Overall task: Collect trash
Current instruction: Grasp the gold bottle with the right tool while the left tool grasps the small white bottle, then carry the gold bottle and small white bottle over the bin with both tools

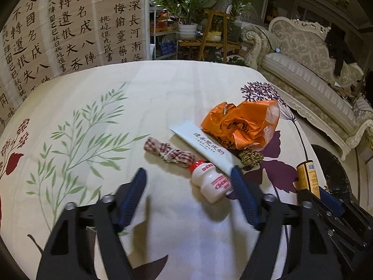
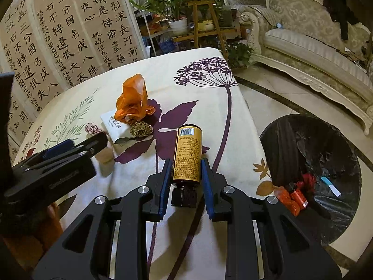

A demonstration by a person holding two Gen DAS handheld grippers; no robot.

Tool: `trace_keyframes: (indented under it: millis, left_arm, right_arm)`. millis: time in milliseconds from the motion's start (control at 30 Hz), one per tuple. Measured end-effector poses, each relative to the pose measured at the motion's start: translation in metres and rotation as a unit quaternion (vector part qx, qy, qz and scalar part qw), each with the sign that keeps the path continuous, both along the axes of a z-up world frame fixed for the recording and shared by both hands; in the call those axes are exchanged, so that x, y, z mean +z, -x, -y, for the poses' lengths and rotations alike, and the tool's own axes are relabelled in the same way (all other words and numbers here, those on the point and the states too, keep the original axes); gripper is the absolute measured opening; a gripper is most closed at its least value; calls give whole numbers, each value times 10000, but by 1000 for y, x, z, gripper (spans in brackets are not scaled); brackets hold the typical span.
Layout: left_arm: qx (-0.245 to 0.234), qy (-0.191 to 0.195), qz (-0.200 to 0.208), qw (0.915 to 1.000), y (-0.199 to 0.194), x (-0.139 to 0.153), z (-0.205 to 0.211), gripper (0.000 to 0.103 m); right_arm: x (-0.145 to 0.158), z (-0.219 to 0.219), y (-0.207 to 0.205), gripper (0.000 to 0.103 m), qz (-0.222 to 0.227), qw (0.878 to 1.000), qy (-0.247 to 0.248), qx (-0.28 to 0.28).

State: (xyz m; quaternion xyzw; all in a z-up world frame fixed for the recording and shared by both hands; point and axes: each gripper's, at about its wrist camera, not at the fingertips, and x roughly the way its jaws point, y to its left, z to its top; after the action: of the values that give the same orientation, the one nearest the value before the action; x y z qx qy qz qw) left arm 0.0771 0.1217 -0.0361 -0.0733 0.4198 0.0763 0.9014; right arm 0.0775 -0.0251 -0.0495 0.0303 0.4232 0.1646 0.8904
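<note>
A small white drink bottle [image 1: 209,182] with a red cap lies on its side on the flowered tablecloth [image 1: 163,93]. My left gripper [image 1: 188,172] stands open around it: the bottle rests near the right finger, far from the left one. My right gripper [image 2: 186,163] is shut on a yellow-labelled brown bottle [image 2: 187,154], dark cap towards the camera, above the table's right part. That bottle [image 1: 307,177] also shows at the right edge of the left wrist view. A bin with a black liner [image 2: 291,140] stands on the floor right of the table.
Behind the white bottle lie a checked cloth strip [image 1: 167,151], a white paper packet [image 1: 205,144], an orange plastic bag [image 1: 242,123] and a gold-brown scrunchie [image 1: 251,157]. A calligraphy screen [image 1: 70,35], plants [image 1: 188,4] and a sofa [image 2: 303,46] surround the table.
</note>
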Motion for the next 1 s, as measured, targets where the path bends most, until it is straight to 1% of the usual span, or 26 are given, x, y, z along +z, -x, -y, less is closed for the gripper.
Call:
trace_keyframes:
  millis: [100, 167, 233, 300, 533, 733, 1000]
  left_arm:
    - [-55, 38, -86, 9999, -1, -3, 0, 51]
    - [-81, 44, -105, 9999, 0, -4, 1, 47]
    - [-105, 62, -126, 9998, 2, -6, 1, 34]
    - [-157, 119, -149, 9997, 4, -9, 0, 27]
    - [-239, 97, -21, 9997, 13, -8, 1, 27]
    - [-298, 119, 133, 9994, 28, 2, 2, 27]
    - [-537, 140, 295, 9980, 42, 11, 17, 27]
  right_arm:
    - [-1, 1, -1, 25, -27, 10000, -45, 35]
    - [-1, 0, -1, 25, -36, 10000, -64, 66]
    - [-3, 0, -1, 25, -50, 9999, -77, 87]
    - [-3, 0, -1, 25, -60, 9999, -83, 95]
    - [-3, 0, 2, 25, -36, 9999, -45, 100]
    - [0, 1, 8, 25, 18, 10000, -12, 77]
    - [12, 17, 20, 25, 183, 9997, 48, -152]
